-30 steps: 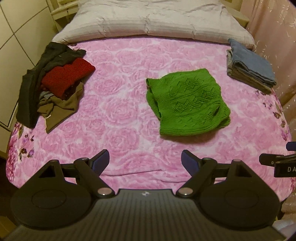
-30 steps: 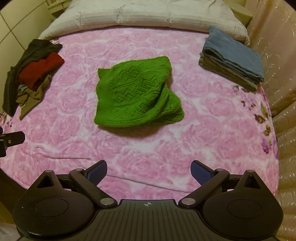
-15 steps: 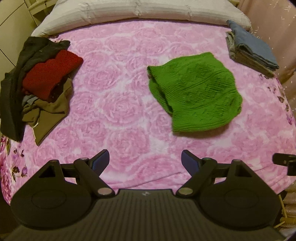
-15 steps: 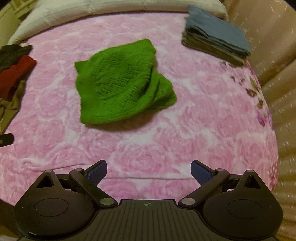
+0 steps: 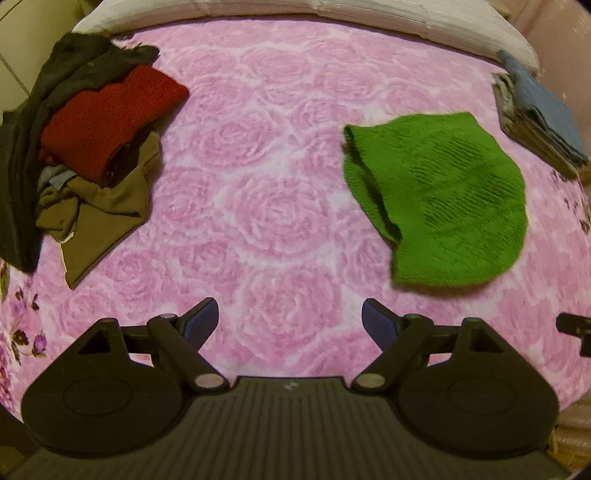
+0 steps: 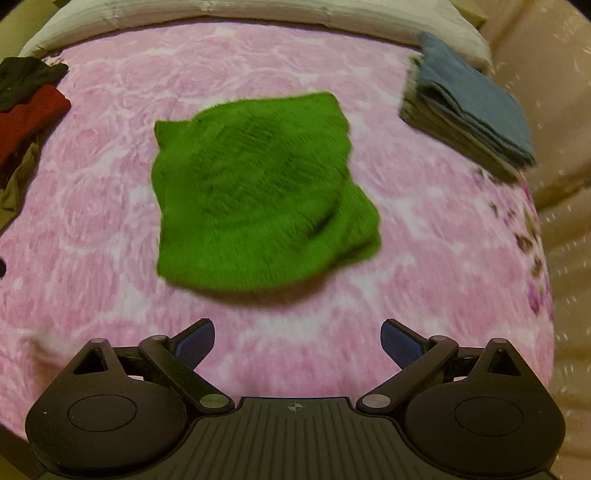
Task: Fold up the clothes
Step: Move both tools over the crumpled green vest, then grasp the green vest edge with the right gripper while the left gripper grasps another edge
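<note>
A green knitted garment (image 5: 443, 199) (image 6: 258, 192) lies folded on the pink rose-patterned bedspread (image 5: 258, 221) (image 6: 424, 236), near the middle of the bed. My left gripper (image 5: 290, 319) hovers open over the bedspread, below and left of the green garment, holding nothing. My right gripper (image 6: 297, 339) is open too, just in front of the garment's near edge, with nothing between its fingers. At the left edge sits a pile of unfolded clothes (image 5: 85, 147) (image 6: 26, 110): a dark garment, a red knit and an olive piece.
A stack of folded clothes (image 5: 539, 118) (image 6: 472, 107), blue on top, rests at the bed's right side. A pale pillow (image 5: 332, 11) (image 6: 240, 11) runs along the head of the bed. A curtain (image 6: 554, 92) hangs at the right. The other gripper's tip (image 5: 576, 328) shows at the right edge.
Both grippers have moved forward and lower towards the bed, so the green garment looms larger. The left one has swung leftwards. Both stay open; the clothes have not moved.
</note>
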